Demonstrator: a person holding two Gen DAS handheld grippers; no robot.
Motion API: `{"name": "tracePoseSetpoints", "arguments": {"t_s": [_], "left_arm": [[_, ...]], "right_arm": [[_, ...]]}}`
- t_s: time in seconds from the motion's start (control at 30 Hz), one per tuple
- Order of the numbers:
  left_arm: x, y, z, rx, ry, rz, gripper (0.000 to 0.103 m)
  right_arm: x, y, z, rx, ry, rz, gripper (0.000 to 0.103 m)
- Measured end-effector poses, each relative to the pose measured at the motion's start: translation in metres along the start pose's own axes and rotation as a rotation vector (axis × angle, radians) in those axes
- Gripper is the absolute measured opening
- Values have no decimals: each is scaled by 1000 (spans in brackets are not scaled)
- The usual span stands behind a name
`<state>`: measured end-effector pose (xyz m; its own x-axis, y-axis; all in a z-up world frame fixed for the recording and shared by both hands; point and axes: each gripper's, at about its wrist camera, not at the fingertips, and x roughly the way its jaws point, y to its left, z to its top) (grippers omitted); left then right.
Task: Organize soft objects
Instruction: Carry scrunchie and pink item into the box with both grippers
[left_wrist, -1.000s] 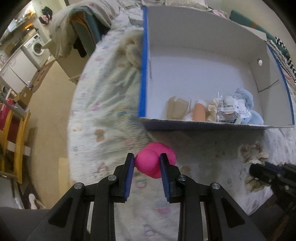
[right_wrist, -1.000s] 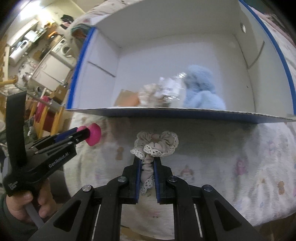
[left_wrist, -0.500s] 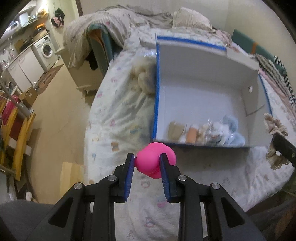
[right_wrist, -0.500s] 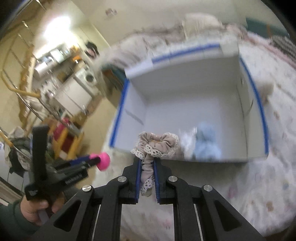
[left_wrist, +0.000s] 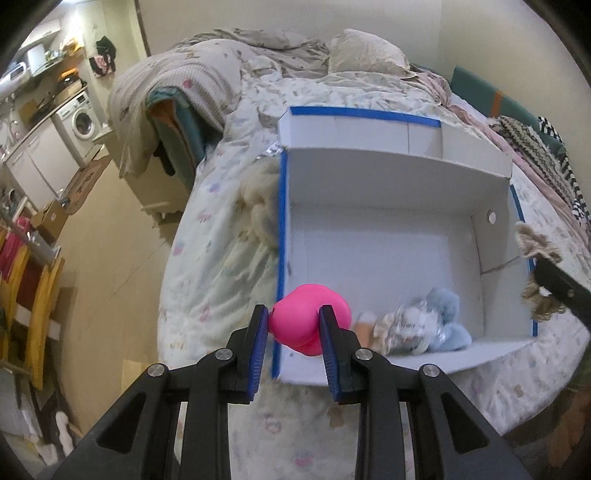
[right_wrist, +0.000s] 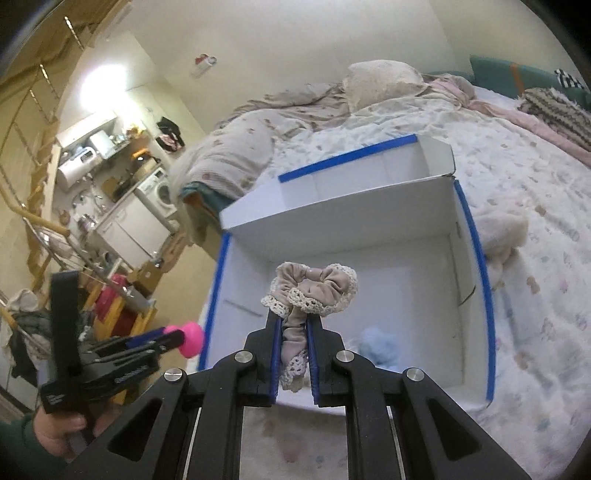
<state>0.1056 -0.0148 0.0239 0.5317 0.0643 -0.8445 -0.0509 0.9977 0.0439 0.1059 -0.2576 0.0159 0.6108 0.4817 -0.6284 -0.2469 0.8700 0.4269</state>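
My left gripper (left_wrist: 293, 325) is shut on a pink soft ball (left_wrist: 308, 319) and holds it in the air above the near left corner of a white box with blue edges (left_wrist: 391, 173). My right gripper (right_wrist: 293, 332) is shut on a beige lace-trimmed scrunchie (right_wrist: 314, 288), held above the box's near edge (right_wrist: 221, 280). The box holds a light blue plush (left_wrist: 445, 317), a clear packet (left_wrist: 410, 326) and small beige items at its near side. The left gripper with the pink ball shows at the left of the right wrist view (right_wrist: 190, 338).
The box sits on a bed with a patterned quilt (left_wrist: 218, 266). A cream fluffy item (left_wrist: 260, 199) lies against the box's left wall. Pillows and blankets (left_wrist: 365, 55) are piled at the far end. The floor and a washing machine (left_wrist: 83, 120) are to the left.
Both grippers have risen and moved forward over the box's near edge, each still holding its object. More of the box's inside and the bed is in view now.
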Motion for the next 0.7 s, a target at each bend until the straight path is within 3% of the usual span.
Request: {"name": "tracePoseSetpoints", "arguments": {"t_s": [0.2, 0.33, 0.7], "left_arm": [[32, -19, 17, -10, 66, -63, 25], [53, -37, 15, 36, 63, -53, 25], [94, -57, 5, 37, 153, -73, 25]], "right_arm": [[28, -21, 4, 46, 56, -10, 14], [50, -26, -7, 74, 127, -43, 14], [99, -43, -33, 136, 298, -157, 15]]}}
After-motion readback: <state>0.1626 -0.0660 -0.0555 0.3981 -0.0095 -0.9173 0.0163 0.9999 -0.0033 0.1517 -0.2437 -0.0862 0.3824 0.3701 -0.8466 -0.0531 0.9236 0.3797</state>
